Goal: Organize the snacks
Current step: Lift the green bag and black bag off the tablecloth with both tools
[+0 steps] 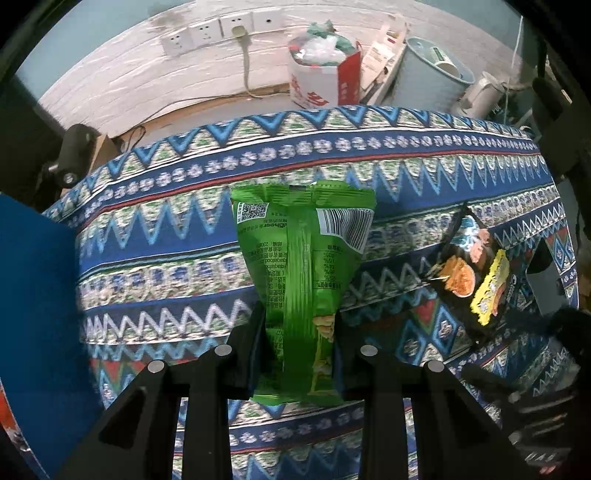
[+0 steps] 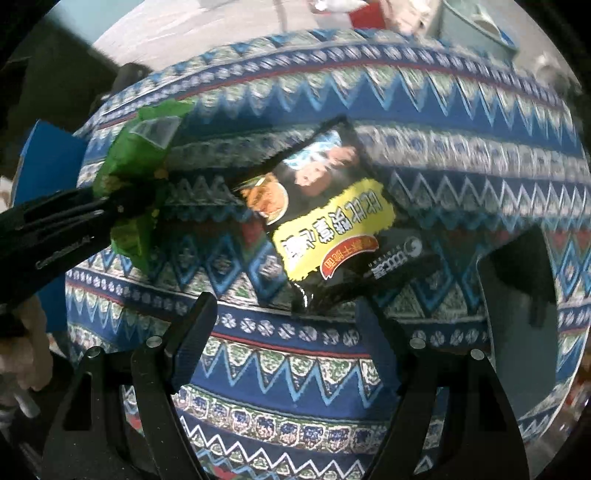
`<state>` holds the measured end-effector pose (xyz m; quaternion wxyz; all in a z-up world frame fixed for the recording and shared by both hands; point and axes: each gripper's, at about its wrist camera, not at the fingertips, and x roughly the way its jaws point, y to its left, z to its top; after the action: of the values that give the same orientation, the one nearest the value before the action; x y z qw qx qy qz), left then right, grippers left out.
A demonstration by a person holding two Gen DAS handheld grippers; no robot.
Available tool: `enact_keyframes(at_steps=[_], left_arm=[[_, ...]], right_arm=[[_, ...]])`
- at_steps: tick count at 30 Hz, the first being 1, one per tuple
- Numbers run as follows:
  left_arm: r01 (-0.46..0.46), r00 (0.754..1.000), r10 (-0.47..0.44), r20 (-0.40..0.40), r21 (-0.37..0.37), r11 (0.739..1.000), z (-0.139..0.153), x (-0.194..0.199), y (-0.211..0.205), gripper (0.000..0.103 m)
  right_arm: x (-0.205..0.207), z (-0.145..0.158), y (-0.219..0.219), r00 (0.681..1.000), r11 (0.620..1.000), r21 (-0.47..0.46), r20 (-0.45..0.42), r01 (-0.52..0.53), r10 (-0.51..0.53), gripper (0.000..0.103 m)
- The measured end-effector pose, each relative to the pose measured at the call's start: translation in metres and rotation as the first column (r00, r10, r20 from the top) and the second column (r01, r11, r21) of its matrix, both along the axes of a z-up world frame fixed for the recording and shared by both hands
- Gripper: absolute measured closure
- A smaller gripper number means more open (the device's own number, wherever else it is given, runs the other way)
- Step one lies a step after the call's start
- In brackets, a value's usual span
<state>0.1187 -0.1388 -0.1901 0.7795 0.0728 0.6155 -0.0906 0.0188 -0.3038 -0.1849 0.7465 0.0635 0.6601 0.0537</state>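
Observation:
My left gripper [image 1: 297, 332] is shut on a green snack bag [image 1: 301, 251], pinching its lower end and holding it above the patterned tablecloth [image 1: 184, 229]. The same green bag [image 2: 136, 162] shows at the left of the right wrist view, held by the left gripper [image 2: 122, 210]. A black snack bag with a yellow label [image 2: 325, 214] lies flat on the cloth; it also shows at the right of the left wrist view [image 1: 469, 273]. My right gripper [image 2: 284, 325] is open, its fingers either side of the near end of the black bag, just short of it.
A blue box [image 1: 37, 295] stands at the table's left edge. Behind the table are a white wall with sockets [image 1: 207, 33], a red and white bag of rubbish [image 1: 321, 74], a pale bin [image 1: 428, 74] and a kettle [image 1: 480, 92].

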Motion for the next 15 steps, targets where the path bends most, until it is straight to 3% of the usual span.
enact_keyframes(at_steps=[3,6,15], left_arm=[[-0.011,1.000,0.011,0.001,0.008,1.000,0.000,0.000,0.017,0.073],[-0.022,1.000,0.022,-0.005,0.011,1.000,-0.002,0.000,0.030,0.073],[0.007,1.000,-0.007,0.003,0.023,1.000,-0.006,-0.002,0.044,0.073]], right_arm=[[0.005,0.012,0.009,0.997,0.991,-0.117,0.042,-0.057,0.063,0.025],[0.016,0.016,0.009,0.992,0.980,-0.178,0.064,-0.093,0.106,0.025],[0.050,-0.016,0.002,0.985,0.961,-0.226,0.026,-0.161,0.171,0.024]])
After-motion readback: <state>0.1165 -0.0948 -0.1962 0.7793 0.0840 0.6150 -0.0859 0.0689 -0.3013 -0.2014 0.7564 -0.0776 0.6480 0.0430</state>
